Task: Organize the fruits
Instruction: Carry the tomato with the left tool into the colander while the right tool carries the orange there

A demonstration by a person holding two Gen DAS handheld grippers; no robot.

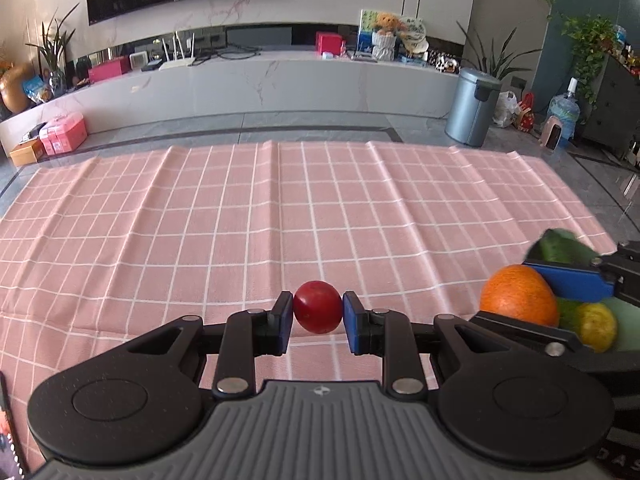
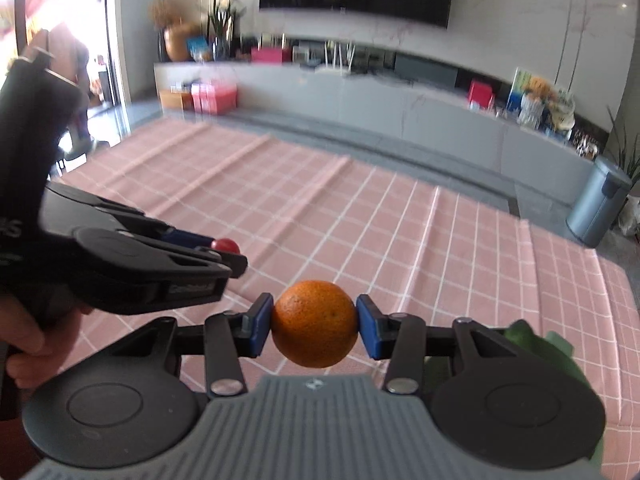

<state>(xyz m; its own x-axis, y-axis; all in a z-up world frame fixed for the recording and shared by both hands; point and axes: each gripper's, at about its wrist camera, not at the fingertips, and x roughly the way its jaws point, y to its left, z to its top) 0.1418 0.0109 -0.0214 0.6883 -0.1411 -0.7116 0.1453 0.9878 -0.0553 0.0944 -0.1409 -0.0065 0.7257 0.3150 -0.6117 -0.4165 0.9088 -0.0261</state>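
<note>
My left gripper (image 1: 318, 314) is shut on a small red round fruit (image 1: 318, 307) and holds it above the pink checked cloth (image 1: 240, 220). My right gripper (image 2: 315, 324) is shut on an orange (image 2: 315, 323), also above the cloth. In the left wrist view the orange (image 1: 518, 300) and the right gripper's blue pad (image 1: 572, 282) show at the right edge. Below them lie a yellow-green fruit (image 1: 598, 326) and a dark green fruit (image 1: 562, 248) on something pale green (image 1: 626, 316). In the right wrist view the left gripper (image 2: 224, 254) with the red fruit (image 2: 225, 245) is at the left.
The pink checked cloth (image 2: 400, 232) covers the whole table and has long creases. Green items (image 2: 556, 356) sit under the right gripper's right side. A grey bin (image 1: 472, 108), boxes and a long white cabinet (image 1: 280, 84) stand on the floor beyond the table.
</note>
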